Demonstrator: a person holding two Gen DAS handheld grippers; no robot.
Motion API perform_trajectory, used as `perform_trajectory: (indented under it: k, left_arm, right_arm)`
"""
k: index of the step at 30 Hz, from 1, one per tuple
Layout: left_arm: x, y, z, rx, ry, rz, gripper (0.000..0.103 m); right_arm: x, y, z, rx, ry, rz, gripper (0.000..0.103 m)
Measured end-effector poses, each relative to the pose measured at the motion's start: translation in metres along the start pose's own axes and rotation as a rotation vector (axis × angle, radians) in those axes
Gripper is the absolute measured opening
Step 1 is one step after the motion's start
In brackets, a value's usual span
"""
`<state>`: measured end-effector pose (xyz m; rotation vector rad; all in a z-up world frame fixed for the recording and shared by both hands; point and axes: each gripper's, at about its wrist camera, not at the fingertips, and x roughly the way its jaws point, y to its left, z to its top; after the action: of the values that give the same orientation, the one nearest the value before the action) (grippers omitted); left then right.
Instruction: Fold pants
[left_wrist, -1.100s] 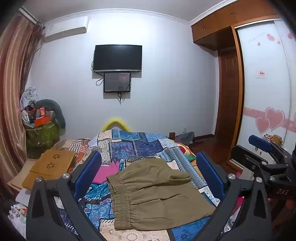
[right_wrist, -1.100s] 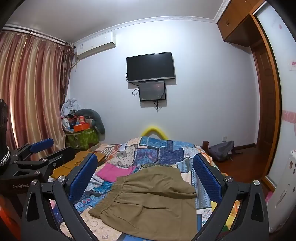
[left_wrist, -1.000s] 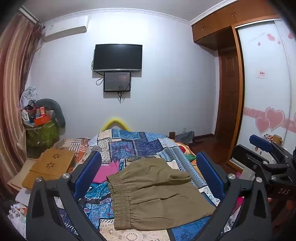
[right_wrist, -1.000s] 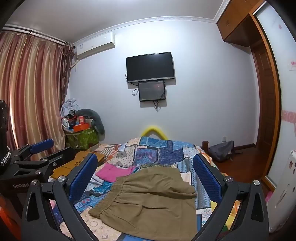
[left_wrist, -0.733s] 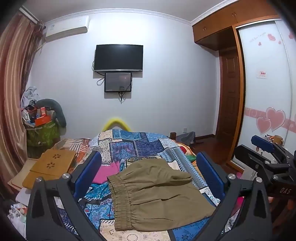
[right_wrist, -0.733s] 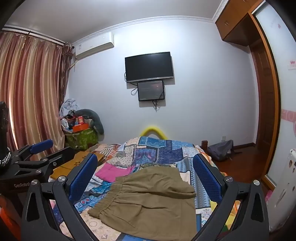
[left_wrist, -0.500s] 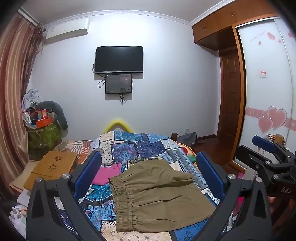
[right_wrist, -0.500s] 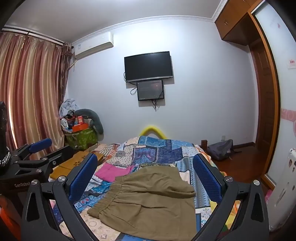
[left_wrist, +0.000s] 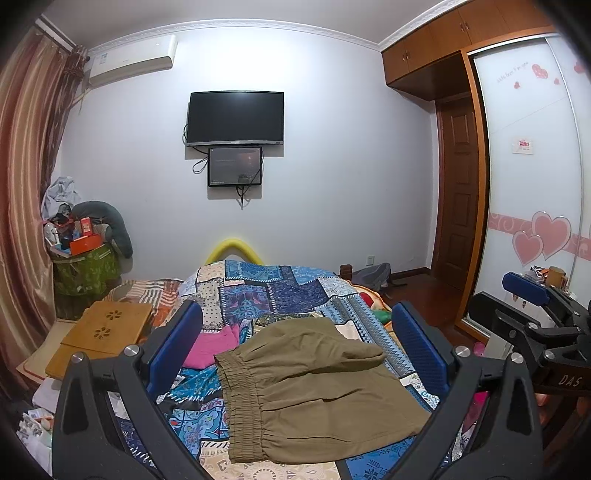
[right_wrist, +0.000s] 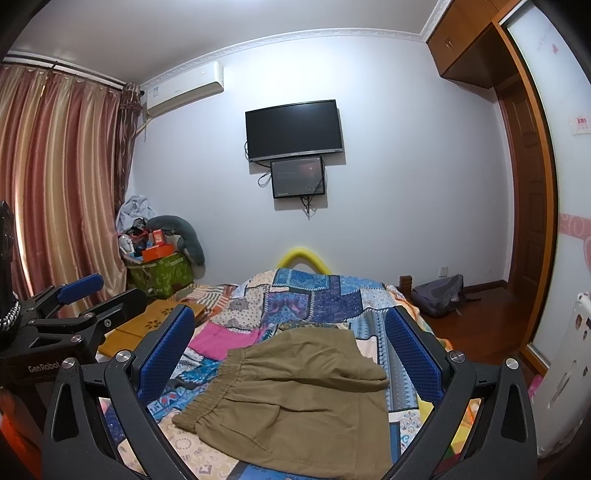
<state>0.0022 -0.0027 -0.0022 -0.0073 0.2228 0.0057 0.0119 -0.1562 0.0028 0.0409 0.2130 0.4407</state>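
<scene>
Olive pants (left_wrist: 314, 387) are lying folded just ahead of the left gripper (left_wrist: 295, 350) and right gripper (right_wrist: 291, 354), both staying spread wide, holding nothing, tilting slightly downward.

Setting: bedroom in a home. Evidence: bed (left_wrist: 280, 291) with a patchwork quilt fills the middle of the room. TV (left_wrist: 236, 117) mounted on the far wall, a smaller screen (left_wrist: 235, 166) just below it. Air conditioner (left_wrist: 131, 61) high on the wall beside striped curtains (right_wrist: 59, 192). Wardrobe (left_wrist: 535, 166) with heart decals and a wooden door (left_wrist: 460, 206) on one side. Green bag (right_wrist: 160, 275) piled with household clutter in the corner. Backpack (right_wrist: 437, 293) on the wooden floor.
</scene>
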Motion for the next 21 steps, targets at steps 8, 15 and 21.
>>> perform_trajectory:
  k: [8, 15, 21]
  left_arm:
    - [0.0023, -0.0009, -0.0001, 0.008, 0.003, -0.002, 0.103]
    - [0.0037, -0.0014, -0.0016, 0.007, 0.009, -0.008, 0.103]
    - [0.0057, -0.0029, -0.0018, 0.007, 0.01, -0.01, 0.103]
  right_arm:
    - [0.0018, -0.0012, 0.0008, 0.005, 0.007, -0.003, 0.102]
    - [0.0019, -0.0002, -0.0001, 0.011, 0.011, -0.004, 0.102]
    - [0.0026, 0.0, -0.0002, 0.01, 0.012, -0.01, 0.102]
